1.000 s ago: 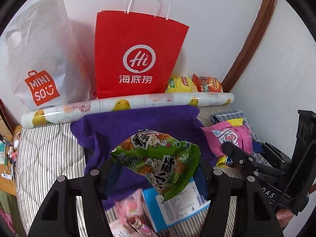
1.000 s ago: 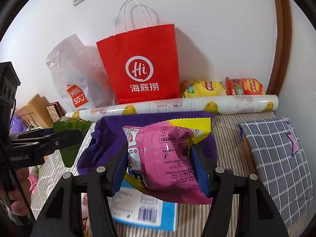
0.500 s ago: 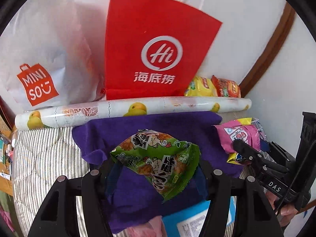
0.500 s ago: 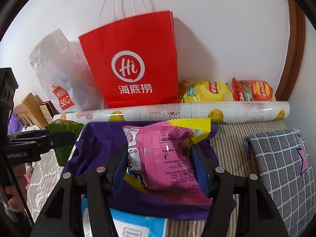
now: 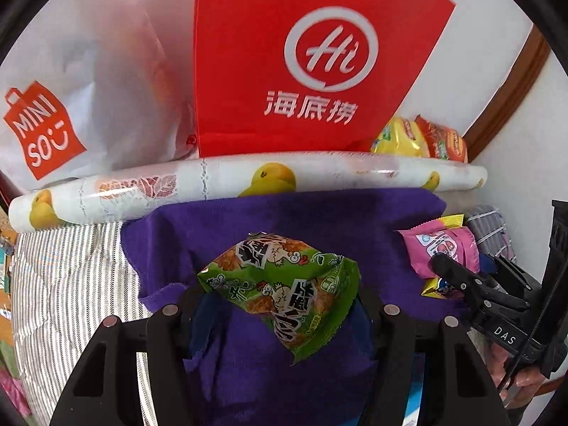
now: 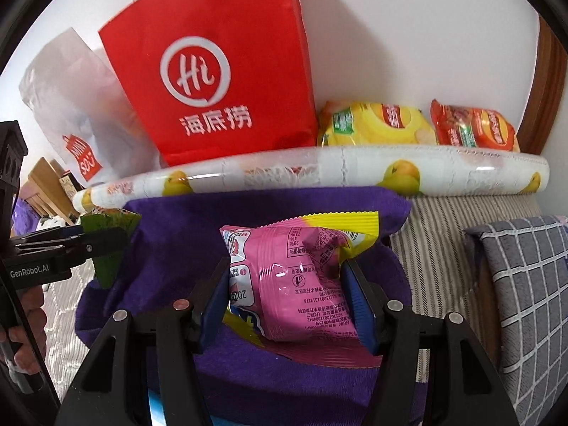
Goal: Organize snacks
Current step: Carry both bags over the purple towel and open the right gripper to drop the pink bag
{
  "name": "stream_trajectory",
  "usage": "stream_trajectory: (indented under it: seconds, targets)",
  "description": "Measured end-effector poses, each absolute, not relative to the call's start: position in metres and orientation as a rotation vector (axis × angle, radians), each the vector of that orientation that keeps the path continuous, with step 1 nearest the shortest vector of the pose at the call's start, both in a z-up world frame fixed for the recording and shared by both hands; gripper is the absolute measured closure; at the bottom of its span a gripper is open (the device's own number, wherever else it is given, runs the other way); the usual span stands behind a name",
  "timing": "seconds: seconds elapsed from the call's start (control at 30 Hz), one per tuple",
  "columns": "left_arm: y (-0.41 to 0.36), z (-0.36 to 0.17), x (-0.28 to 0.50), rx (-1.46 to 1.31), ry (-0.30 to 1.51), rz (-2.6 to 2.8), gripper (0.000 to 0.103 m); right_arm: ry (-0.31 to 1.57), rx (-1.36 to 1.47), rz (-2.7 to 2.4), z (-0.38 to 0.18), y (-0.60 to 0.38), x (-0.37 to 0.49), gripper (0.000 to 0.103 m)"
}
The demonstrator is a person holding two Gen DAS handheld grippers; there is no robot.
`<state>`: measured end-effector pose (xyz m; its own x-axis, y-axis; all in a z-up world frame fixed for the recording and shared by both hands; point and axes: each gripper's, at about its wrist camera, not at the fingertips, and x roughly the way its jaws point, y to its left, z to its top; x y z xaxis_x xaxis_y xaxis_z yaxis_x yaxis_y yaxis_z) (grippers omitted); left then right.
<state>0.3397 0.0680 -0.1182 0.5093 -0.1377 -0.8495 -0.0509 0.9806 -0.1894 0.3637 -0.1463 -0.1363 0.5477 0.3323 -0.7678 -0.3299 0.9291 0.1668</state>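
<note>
My left gripper (image 5: 280, 301) is shut on a green snack packet (image 5: 284, 284) and holds it above a purple cloth (image 5: 319, 220). My right gripper (image 6: 289, 298) is shut on a pink and yellow snack packet (image 6: 298, 284) above the same cloth (image 6: 248, 213). Each gripper shows at the edge of the other's view: the right one with the pink packet (image 5: 440, 252), the left one with the green packet (image 6: 106, 238). A red paper bag (image 5: 305, 64) (image 6: 220, 71) stands against the wall behind, close ahead.
A white Miniso bag (image 5: 81, 88) stands left of the red bag. A duck-print roll (image 5: 248, 184) lies across in front of both bags. A yellow (image 6: 376, 124) and an orange chip bag (image 6: 472, 127) lie behind the roll at right. A grey checked cushion (image 6: 525, 284) lies right.
Both grippers have moved forward toward the red bag with their packets; the bags and roll look larger and nearer, and the blue box below has nearly left both views.
</note>
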Motion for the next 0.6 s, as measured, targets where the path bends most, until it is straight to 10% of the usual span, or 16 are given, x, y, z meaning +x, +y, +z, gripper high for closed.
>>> stream_trajectory:
  seconds: [0.6]
  targets:
    - [0.071, -0.143, 0.353, -0.208, 1.09, -0.046, 0.041, 0.966, 0.012, 0.376, -0.163, -0.152, 0.376, 0.042]
